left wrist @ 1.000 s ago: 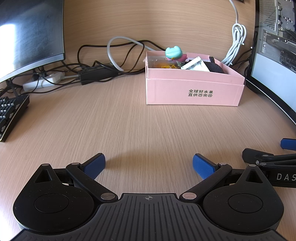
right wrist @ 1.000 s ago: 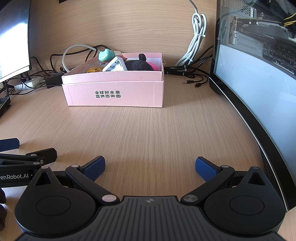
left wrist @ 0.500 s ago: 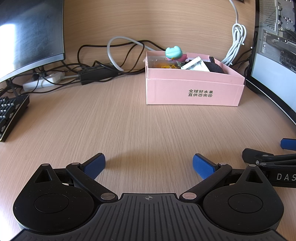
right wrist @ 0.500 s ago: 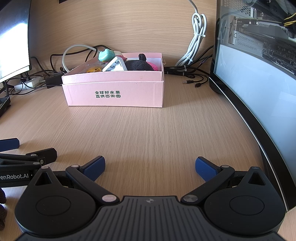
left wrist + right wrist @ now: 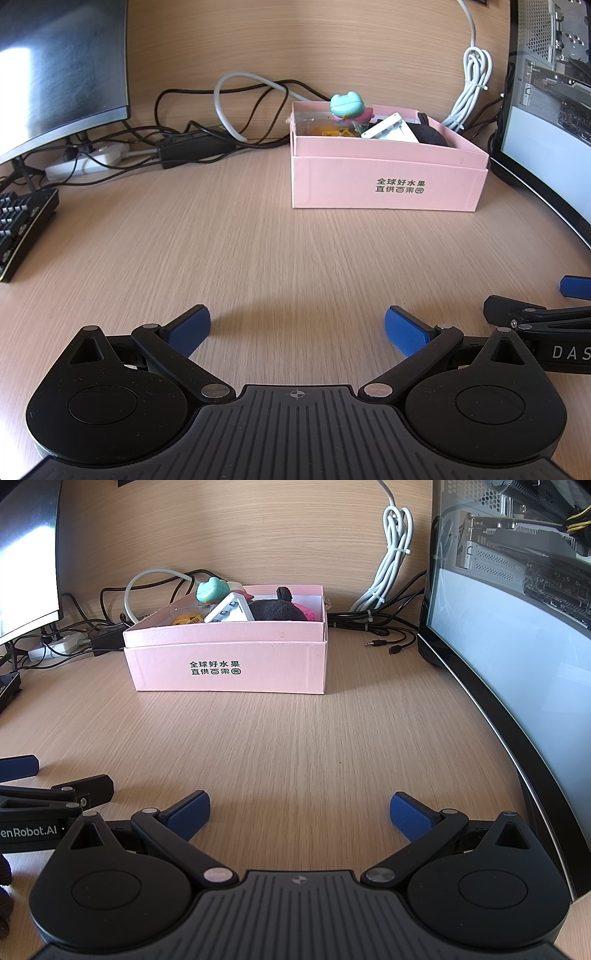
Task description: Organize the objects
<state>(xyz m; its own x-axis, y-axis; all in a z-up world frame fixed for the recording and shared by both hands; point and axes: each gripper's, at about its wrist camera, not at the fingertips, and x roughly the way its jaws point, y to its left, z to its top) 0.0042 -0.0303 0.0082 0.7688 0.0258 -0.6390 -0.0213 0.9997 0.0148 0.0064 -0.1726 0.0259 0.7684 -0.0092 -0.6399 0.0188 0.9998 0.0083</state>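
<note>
A pink cardboard box (image 5: 388, 184) stands at the back of the wooden desk; it also shows in the right wrist view (image 5: 229, 668). Inside lie a teal frog toy (image 5: 346, 104), a white block (image 5: 391, 129), a black plush (image 5: 277, 609) and yellow items (image 5: 330, 131). My left gripper (image 5: 297, 326) is open and empty, low over the desk well in front of the box. My right gripper (image 5: 299, 810) is open and empty, beside the left one, also well short of the box.
A monitor (image 5: 55, 70) and a keyboard (image 5: 22, 229) are at the left. A curved screen (image 5: 517, 672) and a PC case (image 5: 517, 535) are at the right. Black and white cables (image 5: 207, 136) and a power strip (image 5: 85, 164) lie behind the box.
</note>
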